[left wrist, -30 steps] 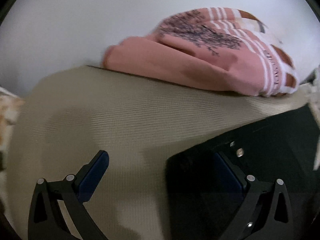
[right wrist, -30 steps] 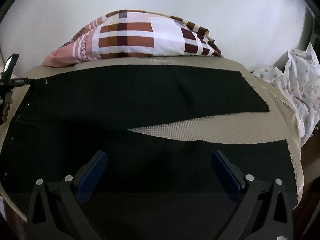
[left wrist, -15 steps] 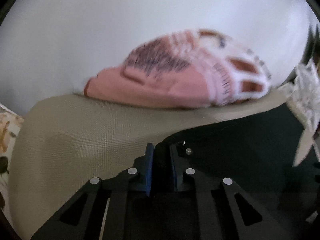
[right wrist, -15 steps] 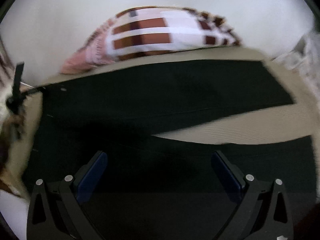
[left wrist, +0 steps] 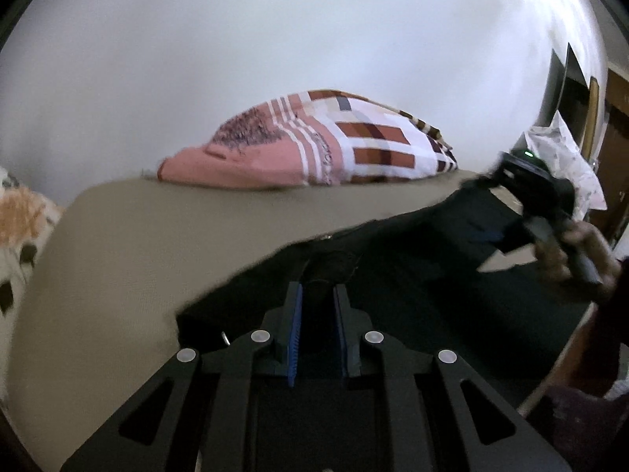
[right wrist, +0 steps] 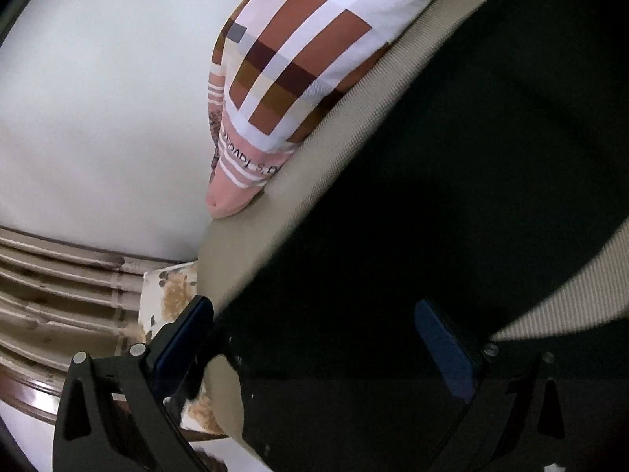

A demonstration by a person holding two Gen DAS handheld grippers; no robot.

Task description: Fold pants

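The black pants (left wrist: 412, 259) lay spread on a beige mattress (left wrist: 129, 259), their near edge lifted in a fold. The left hand-held gripper (left wrist: 317, 314) was clamped tight on that fold of dark cloth, its blue pads (left wrist: 295, 326) pressed close with the fabric bunched between them. The right hand-held gripper (right wrist: 314, 338) stood wide apart over the pants at the mattress edge, gripping nothing, and its view was tilted steeply. In the left wrist view it showed at the far right, blurred, in a person's hand (left wrist: 578, 251). A pink and brown checked pillow (left wrist: 314, 145) lay at the far edge of the mattress against a white wall (left wrist: 275, 31).
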